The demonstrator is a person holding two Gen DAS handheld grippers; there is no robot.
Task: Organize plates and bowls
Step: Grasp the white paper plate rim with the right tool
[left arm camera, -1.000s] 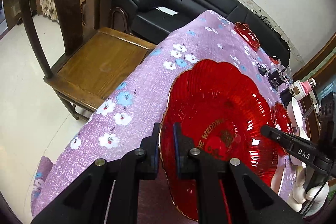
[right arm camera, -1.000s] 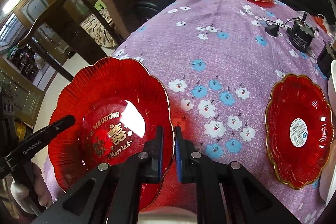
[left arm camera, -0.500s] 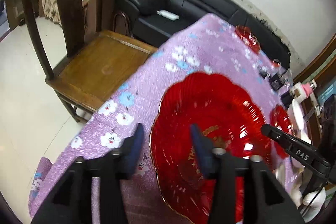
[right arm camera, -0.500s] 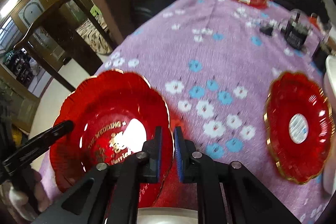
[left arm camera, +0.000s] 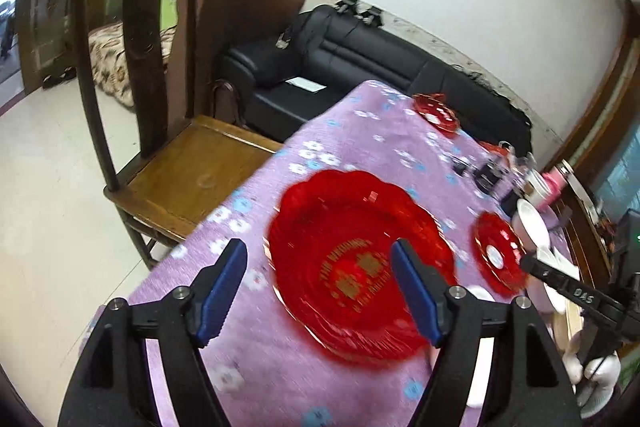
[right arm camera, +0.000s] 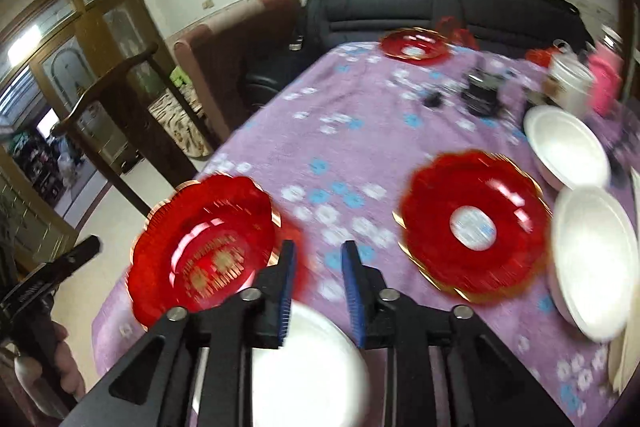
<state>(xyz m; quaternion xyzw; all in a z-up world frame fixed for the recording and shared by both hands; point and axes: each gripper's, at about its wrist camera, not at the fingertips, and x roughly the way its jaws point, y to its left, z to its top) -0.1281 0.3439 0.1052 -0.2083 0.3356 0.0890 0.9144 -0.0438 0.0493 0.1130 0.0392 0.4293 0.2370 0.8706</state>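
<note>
Large red wedding plate [left arm camera: 360, 267] lies flat on the tabletop [left arm camera: 360, 131], near the corner beside the wooden chair [left arm camera: 188, 171]. Nothing grips it.

Left gripper [left arm camera: 320, 291]: jaws have just been opening; fingers [left arm camera: 222, 283] stand spread wide, one over the cloth beside the plate's rim, the other over its bowl. No pad presses on the plate.

Right gripper [right arm camera: 318, 283]: jaws have just been opening too; a moderate gap, with only cloth showing between them. The plate's rim sits just left of the left finger [right arm camera: 286, 283], apart from it. A white dish [right arm camera: 304, 359] lies directly beneath this gripper, partly hidden by it.

Other ware in the right wrist view: a second red plate [right arm camera: 472, 223] with a white label at centre, two white bowls [right arm camera: 592, 255] at the right edge, and a small red plate [right arm camera: 414, 45] at the far end.

Judgement: the release of the large plate looks done; the step in hand is clearing away and choosing the next piece.

To do it well:
- lift both grippers straight clear, so no finger catches the scalloped rim and drags the plate toward the tabletop edge;
- keep the right gripper off the white dish below;
- approach the next plate at its rim, with fingers spread wider than the lip.

Both views are motion-blurred; fine contact is hard to confirm.
</note>
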